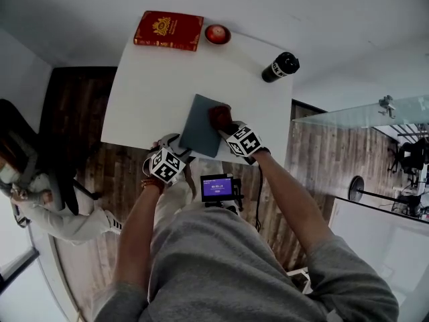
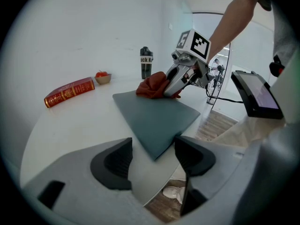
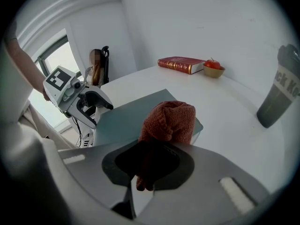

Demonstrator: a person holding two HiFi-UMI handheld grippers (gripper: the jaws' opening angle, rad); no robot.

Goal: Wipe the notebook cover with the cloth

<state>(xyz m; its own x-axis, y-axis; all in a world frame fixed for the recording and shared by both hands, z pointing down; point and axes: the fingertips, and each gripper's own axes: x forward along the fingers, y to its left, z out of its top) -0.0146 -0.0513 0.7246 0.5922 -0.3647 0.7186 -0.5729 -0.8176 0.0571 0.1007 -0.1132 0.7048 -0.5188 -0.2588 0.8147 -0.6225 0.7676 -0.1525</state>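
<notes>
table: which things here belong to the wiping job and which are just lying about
Job: notebook, cloth, right gripper clamping the cloth, left gripper open by the notebook's corner.
Lying about: red book, fruit bowl, dark bottle.

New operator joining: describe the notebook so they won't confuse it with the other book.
Find the white table; at its near edge the notebook lies flat under the rust-red cloth. It is plain slate-grey, while the other book, at the far edge, is red with gold print.
</notes>
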